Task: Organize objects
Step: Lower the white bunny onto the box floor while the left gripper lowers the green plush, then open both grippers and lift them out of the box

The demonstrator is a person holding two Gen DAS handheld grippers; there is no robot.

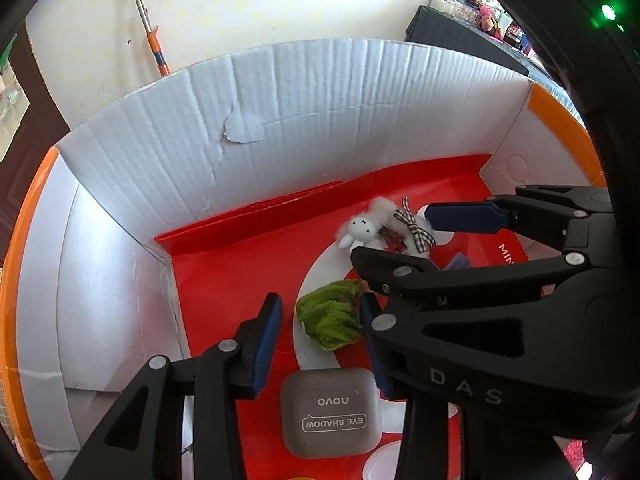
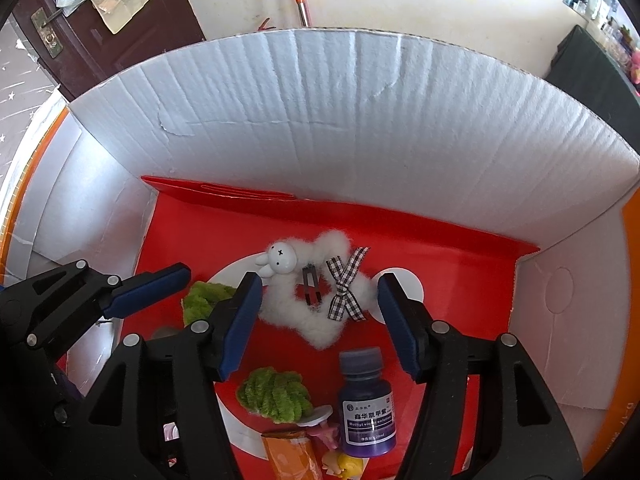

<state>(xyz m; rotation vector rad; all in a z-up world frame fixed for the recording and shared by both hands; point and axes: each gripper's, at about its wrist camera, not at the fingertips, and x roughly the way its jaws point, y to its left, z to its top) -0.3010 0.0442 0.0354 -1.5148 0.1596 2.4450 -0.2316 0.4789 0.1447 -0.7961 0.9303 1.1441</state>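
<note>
Both grippers hang inside a cardboard box (image 1: 280,104) with a red floor. My left gripper (image 1: 320,344) is open and empty above a grey eye shadow case (image 1: 330,412) and a green fuzzy scrunchie (image 1: 332,314). My right gripper (image 2: 320,320) is open and empty, its jaws on either side of a white fluffy hair clip (image 2: 312,304) with a rabbit face and a checked bow. A purple bottle (image 2: 366,404) lies below it, beside a second green scrunchie (image 2: 276,394). The right gripper also shows in the left wrist view (image 1: 404,236).
The box's white corrugated walls (image 2: 360,120) close in on all sides. An orange packet (image 2: 288,456) and a small pink and yellow toy (image 2: 340,460) lie at the box's near edge. A mop handle (image 1: 148,28) leans on the wall behind.
</note>
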